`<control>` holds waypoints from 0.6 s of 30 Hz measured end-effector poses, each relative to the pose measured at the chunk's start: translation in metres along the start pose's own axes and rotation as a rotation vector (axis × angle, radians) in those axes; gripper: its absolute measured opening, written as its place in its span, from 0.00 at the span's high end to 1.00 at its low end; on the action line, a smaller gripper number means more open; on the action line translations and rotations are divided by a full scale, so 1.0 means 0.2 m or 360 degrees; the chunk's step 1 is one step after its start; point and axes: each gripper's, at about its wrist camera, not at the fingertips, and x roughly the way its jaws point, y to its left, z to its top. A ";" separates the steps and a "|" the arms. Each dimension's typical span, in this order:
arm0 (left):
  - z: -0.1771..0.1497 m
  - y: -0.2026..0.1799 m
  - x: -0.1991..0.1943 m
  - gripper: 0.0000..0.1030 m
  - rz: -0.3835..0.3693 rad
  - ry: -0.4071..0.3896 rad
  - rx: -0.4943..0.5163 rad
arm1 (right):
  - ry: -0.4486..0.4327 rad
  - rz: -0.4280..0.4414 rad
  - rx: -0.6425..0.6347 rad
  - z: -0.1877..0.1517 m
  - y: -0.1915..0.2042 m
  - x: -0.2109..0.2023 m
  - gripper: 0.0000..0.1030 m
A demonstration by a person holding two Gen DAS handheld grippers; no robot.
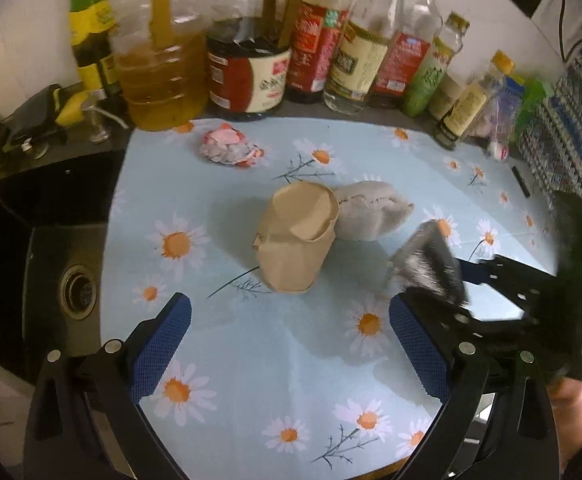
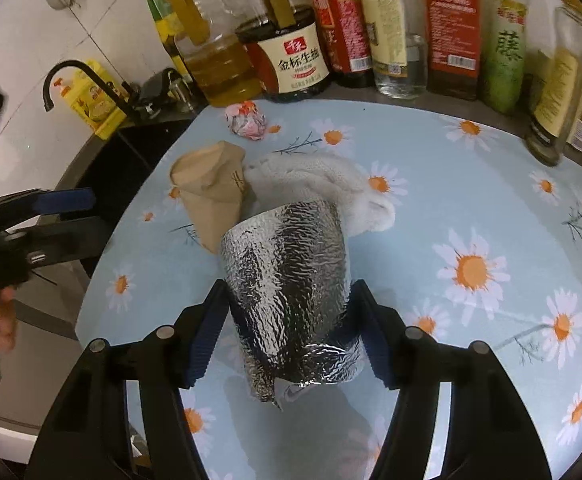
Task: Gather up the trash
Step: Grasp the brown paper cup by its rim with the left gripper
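A crushed brown paper cup (image 1: 297, 236) stands on the daisy-print mat (image 1: 251, 360), with a crumpled white paper towel (image 1: 371, 212) touching its right side. A crumpled pink-and-white wrapper (image 1: 227, 146) lies farther back. My left gripper (image 1: 289, 344) is open and empty, just short of the cup. My right gripper (image 2: 289, 320) is shut on a silver foil bag (image 2: 291, 288) held upright above the mat; the bag also shows in the left wrist view (image 1: 427, 264). From the right wrist the cup (image 2: 211, 192), towel (image 2: 323, 184) and wrapper (image 2: 247, 120) lie beyond the bag.
A row of oil and sauce bottles (image 1: 251, 60) lines the back of the counter (image 2: 391, 40). A black sink with a drain (image 1: 77, 288) lies left of the mat, with a black faucet (image 2: 71, 76). Packets sit at the far right (image 1: 531, 100).
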 end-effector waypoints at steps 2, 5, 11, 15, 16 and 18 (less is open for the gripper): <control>0.01 -0.02 0.04 0.07 -0.0010 0.0029 0.0040 | -0.0026 0.0012 0.0036 -0.03 -0.01 -0.05 0.39; 0.05 -0.05 0.08 0.07 0.0002 0.0021 0.0081 | -0.0074 -0.0021 0.0091 -0.09 -0.04 -0.10 0.39; 0.12 -0.13 0.21 0.07 0.0052 0.0039 0.0262 | -0.0111 -0.0064 0.0218 -0.20 -0.12 -0.18 0.39; 0.17 -0.14 0.29 0.07 0.0099 0.0056 0.0314 | -0.0090 -0.0111 0.0281 -0.29 -0.17 -0.22 0.39; 0.18 -0.14 0.31 0.07 0.0115 0.0053 0.0324 | -0.0087 -0.0115 0.0289 -0.30 -0.18 -0.23 0.39; 0.20 -0.13 0.34 0.08 0.0127 0.0062 0.0318 | -0.0082 -0.0125 0.0312 -0.34 -0.20 -0.25 0.39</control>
